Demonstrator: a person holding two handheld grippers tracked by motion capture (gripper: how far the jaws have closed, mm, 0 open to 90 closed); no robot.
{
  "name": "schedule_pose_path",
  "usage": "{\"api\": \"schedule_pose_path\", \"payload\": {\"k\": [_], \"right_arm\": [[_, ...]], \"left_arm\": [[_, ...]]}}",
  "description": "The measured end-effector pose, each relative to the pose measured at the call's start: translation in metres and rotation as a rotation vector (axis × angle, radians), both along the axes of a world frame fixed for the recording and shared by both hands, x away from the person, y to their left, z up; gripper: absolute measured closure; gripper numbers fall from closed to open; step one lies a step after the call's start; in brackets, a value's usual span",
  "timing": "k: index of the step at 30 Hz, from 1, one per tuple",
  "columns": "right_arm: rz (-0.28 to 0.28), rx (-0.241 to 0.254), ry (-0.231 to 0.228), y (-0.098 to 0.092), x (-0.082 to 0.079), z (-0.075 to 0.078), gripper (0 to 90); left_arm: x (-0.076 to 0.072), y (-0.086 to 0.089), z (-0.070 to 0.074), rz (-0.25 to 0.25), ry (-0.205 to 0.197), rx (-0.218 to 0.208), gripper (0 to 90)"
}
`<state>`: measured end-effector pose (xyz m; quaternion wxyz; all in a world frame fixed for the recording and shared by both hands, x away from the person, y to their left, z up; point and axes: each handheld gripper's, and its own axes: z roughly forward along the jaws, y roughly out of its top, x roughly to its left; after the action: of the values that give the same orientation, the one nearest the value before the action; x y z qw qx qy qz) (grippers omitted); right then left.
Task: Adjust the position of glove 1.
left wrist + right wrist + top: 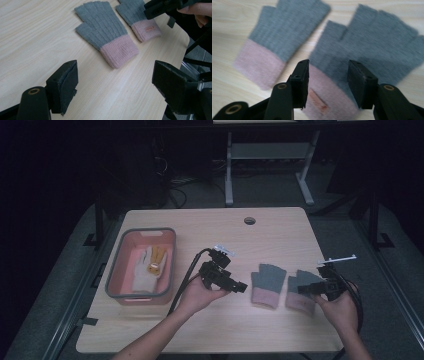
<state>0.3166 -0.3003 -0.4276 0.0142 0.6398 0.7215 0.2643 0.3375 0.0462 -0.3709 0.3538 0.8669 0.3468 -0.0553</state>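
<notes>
Two grey fingerless gloves with pink cuffs lie flat side by side near the table's (pixel 280 227) right front edge: the left glove (pixel 267 285) and the right glove (pixel 301 291). The right gripper (pixel 306 289) hovers over the right glove, jaws parted, grasping nothing. The left gripper (pixel 242 287), jaws spread and empty, points at the left glove; a basket (pixel 115 270) holding another glove (pixel 148 268) stands at the left edge.

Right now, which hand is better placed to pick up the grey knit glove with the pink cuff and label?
Right. The right gripper hangs open over that grey knit glove; the left gripper sits farther off, beside the other glove.
</notes>
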Motion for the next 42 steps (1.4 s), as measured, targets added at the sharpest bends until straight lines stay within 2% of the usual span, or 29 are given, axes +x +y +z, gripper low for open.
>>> {"api": "schedule_pose_path", "payload": {"k": [4, 6, 10, 14, 19, 24, 28, 31, 39, 42], "right_arm": [[-0.006, -0.041, -0.004, -0.002, -0.001, -0.01, 52.1], [0.001, -0.064, 0.004, -0.001, -0.002, -0.014, 52.3], [0.021, -0.115, -0.004, 0.005, -0.001, -0.016, 55.1], [0.027, -0.142, 0.005, 0.009, 0.0, -0.016, 58.4], [0.042, -0.133, -0.004, 0.007, 0.001, -0.017, 65.1], [0.037, -0.114, -0.006, 0.005, 0.001, -0.018, 76.4], [0.037, -0.092, -0.003, 0.001, 0.003, -0.018, 80.8], [0.029, -0.074, 0.005, 0.0, 0.003, -0.017, 82.4], [0.038, -0.068, 0.013, 0.002, 0.002, -0.009, 83.1], [0.044, -0.07, -0.001, 0.004, 0.001, -0.004, 83.2]], "left_arm": [[-0.001, -0.003, -0.003, -0.001, 0.003, 0.01, 21.2], [-0.002, -0.005, -0.005, -0.003, 0.006, 0.001, 21.3], [-0.004, -0.009, -0.007, -0.019, 0.007, 0.011, 21.3], [-0.006, -0.012, -0.009, -0.027, 0.004, 0.015, 21.3], [-0.008, -0.016, -0.011, -0.025, 0.002, 0.016, 21.3], [-0.008, -0.019, -0.01, -0.025, 0.003, 0.009, 21.4], [-0.006, -0.02, -0.008, -0.029, -0.002, 0.013, 21.5], [-0.006, -0.021, -0.006, -0.021, -0.003, 0.002, 21.6], [-0.004, -0.023, -0.007, -0.022, -0.002, 0.006, 21.6], [-0.004, -0.022, -0.006, -0.022, -0.005, 0.005, 21.6]]}}
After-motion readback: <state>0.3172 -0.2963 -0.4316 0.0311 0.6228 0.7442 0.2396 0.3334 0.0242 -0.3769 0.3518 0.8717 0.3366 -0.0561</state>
